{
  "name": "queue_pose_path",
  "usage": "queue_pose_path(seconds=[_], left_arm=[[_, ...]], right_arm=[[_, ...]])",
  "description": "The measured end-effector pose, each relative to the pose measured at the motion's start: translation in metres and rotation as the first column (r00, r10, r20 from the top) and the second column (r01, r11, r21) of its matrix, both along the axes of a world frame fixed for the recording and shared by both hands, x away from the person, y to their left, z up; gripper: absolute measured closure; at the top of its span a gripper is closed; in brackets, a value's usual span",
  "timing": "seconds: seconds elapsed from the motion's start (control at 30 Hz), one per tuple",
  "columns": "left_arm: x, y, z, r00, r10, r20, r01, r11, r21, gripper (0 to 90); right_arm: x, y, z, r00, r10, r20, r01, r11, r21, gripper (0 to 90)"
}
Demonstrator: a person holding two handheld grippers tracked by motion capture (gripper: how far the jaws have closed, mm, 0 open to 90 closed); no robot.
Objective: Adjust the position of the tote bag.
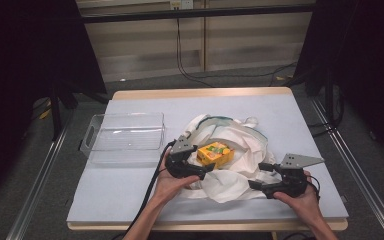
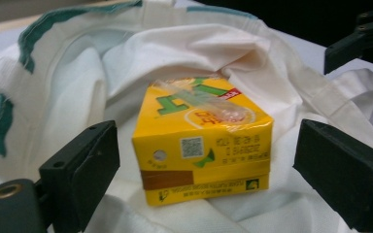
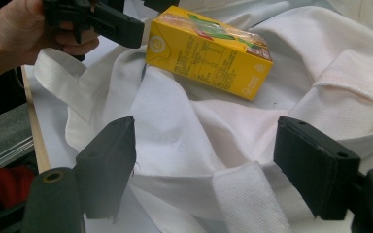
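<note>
A yellow juice carton [image 1: 216, 153] lies on its side on a crumpled white cloth bag [image 1: 240, 140] with green trim, at the middle of the table. My left gripper [image 1: 200, 159] is open at the carton's left end. In the left gripper view the carton [image 2: 204, 141] sits between the two pads with a gap on each side. My right gripper [image 1: 260, 176] is open at the bag's near right edge. In the right gripper view its jaws straddle the bag's cloth [image 3: 175, 126] and a handle strap [image 3: 247, 204] without pressing. The carton [image 3: 209, 48] lies farther off.
A clear plastic tray [image 1: 125, 132] with a handle stands empty at the left on the grey mat [image 1: 130, 190]. The wooden table edge [image 1: 205, 225] runs along the front. Cables trail from both grippers toward the person.
</note>
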State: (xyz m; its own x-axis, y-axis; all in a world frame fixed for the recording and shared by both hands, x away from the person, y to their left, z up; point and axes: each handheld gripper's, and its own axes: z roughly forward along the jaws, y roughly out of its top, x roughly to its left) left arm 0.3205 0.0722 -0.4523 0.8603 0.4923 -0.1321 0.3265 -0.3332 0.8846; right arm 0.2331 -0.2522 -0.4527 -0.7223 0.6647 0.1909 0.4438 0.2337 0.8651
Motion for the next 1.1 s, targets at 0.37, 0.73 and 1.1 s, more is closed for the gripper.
queue_pose_path(seconds=[0.37,0.73,1.1], left_arm=[[0.0,-0.007,-0.012,0.999,0.017,0.041,-0.017,0.9999,0.003,18.5],[0.005,-0.009,-0.017,0.9999,0.013,0.01,-0.014,0.9992,0.037,21.3],[0.008,-0.004,-0.008,0.9985,0.021,-0.05,-0.02,0.9993,0.031,27.0]], right_arm=[[-0.006,0.004,0.004,0.9989,0.012,0.044,-0.013,1.0,0.017,21.7],[-0.004,0.005,0.003,0.9994,0.008,0.034,-0.009,1.0,0.015,21.7],[-0.001,0.007,0.003,0.9995,0.005,0.032,-0.005,1.0,0.023,22.1]])
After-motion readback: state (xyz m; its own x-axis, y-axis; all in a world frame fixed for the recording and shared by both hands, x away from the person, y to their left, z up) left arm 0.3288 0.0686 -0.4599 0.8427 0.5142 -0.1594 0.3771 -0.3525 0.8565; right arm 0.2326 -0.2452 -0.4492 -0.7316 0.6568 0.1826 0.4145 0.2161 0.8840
